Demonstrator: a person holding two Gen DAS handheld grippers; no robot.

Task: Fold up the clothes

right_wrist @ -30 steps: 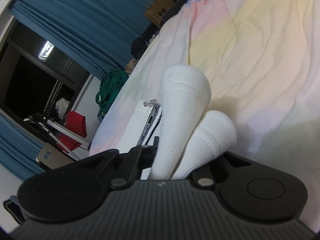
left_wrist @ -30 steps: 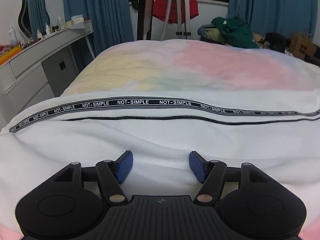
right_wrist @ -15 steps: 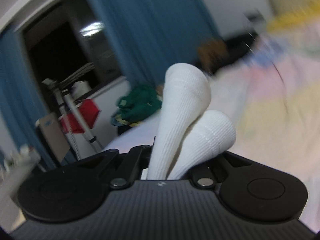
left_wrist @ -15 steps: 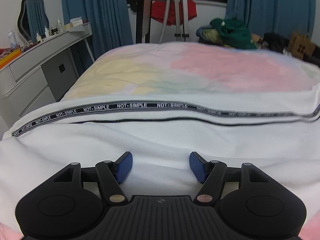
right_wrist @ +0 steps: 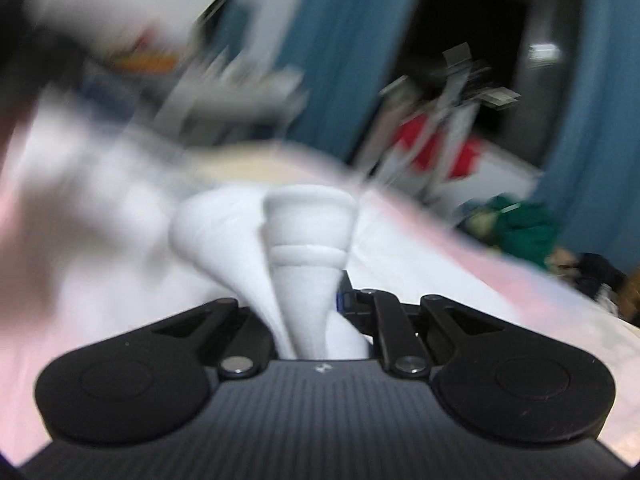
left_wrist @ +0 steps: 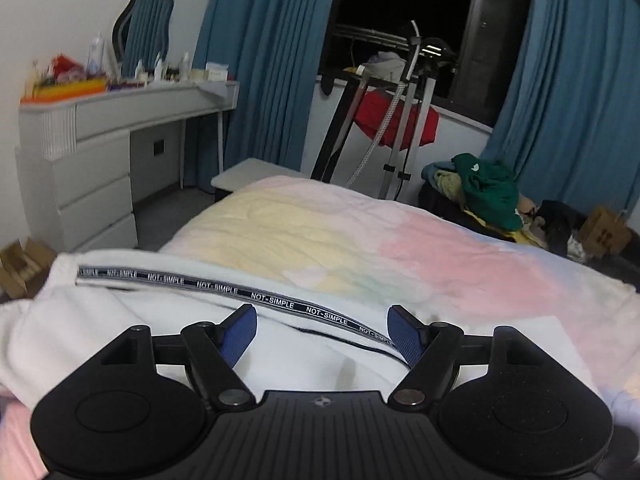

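Right gripper [right_wrist: 308, 312] is clamping a bunched fold of the white ribbed knit garment [left_wrist: 72, 332]; left gripper [left_wrist: 322, 334] is hovering over it with jaws spread wide and empty.

The garment is lying on the pastel pink-and-yellow quilted bed cover [left_wrist: 400, 248], its black lettered "NOT-SIMPLE" tape trim [left_wrist: 224, 290] running from 9 o'clock toward 4 o'clock between the blue finger pads [left_wrist: 240, 334]. The right wrist view is showing heavy motion blur; background detail there cannot be told.

The left hand-held gripper [left_wrist: 322, 330] gapes wide, while the right hand-held gripper [right_wrist: 308, 300] seems clamped, though blurred.
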